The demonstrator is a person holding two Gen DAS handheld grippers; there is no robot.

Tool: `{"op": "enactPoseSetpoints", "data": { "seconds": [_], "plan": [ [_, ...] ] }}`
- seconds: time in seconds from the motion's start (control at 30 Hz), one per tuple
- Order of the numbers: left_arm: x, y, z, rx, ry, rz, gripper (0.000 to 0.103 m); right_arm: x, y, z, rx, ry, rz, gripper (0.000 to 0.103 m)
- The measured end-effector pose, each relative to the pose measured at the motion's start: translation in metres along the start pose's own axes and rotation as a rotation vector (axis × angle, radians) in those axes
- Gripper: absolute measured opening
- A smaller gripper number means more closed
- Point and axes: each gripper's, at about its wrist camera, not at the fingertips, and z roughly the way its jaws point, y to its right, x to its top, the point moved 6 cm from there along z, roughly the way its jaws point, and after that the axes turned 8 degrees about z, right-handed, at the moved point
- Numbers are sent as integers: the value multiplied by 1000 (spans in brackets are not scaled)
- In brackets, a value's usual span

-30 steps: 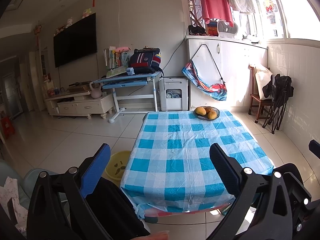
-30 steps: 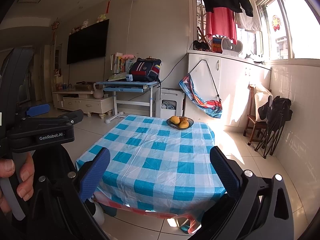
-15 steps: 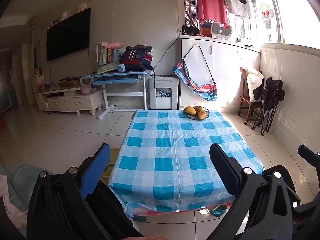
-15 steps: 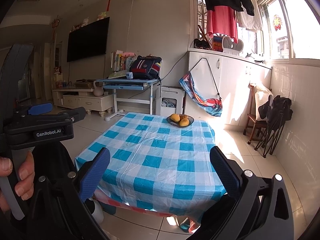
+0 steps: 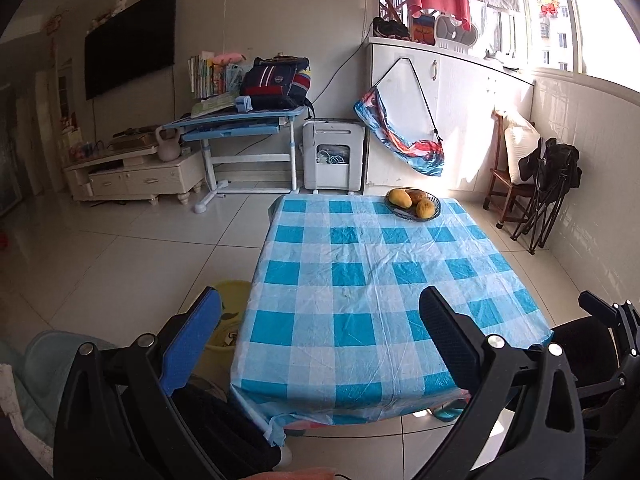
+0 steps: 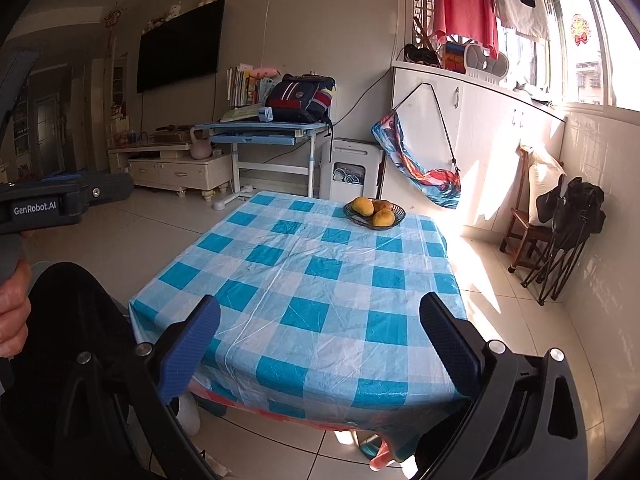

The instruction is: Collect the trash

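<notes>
I see no loose trash on the table (image 5: 360, 320); its blue-and-white checked cloth (image 6: 320, 280) is bare except for a fruit bowl (image 5: 412, 203) sitting near the far right corner. The one thing tied to the job is a yellow bin (image 5: 226, 320) on the floor just beside the table's left edge, partly hidden by my left finger; I cannot tell what lies inside it.

My left gripper (image 5: 320, 340) hangs above the near edge of the table with its jaws spread wide and nothing between them. My right gripper (image 6: 320, 340) is likewise gaping and empty, over the near edge. In the right view a hand (image 6: 12, 312) grasps the other tool's handle at the left border.

Beyond the table's far edge stand a blue desk (image 5: 240, 124) carrying a backpack (image 5: 276, 82), a white appliance (image 5: 334, 156), and a low TV cabinet (image 5: 136, 176). A wooden chair (image 5: 508, 184) stands off the table's right side, against the tiled wall.
</notes>
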Motion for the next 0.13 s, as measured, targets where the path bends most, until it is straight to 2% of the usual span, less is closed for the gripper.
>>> {"op": "enactPoseSetpoints", "data": {
  "seconds": [0.13],
  "plan": [
    [5, -8, 50, 25, -67, 4, 96, 0, 15, 56, -36, -111, -6, 95]
  ]
}}
